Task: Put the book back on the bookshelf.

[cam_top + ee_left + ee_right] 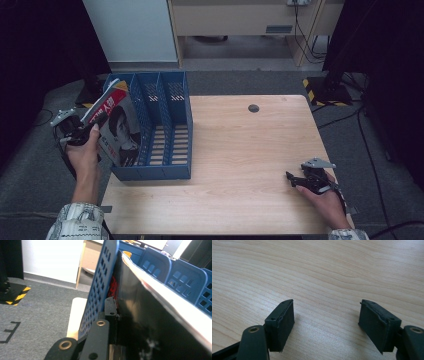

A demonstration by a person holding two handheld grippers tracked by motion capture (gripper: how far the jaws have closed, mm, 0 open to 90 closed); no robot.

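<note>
left gripper (82,131) clamped, right gripper (325,325) agape

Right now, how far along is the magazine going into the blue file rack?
Done: the left gripper has the magazine clamped and tilted into the leftmost slot of the blue file rack. In hand: lowering it in, since its top corner sticks above the rack. Left: seat and release. The right gripper rests open on the table.
</note>
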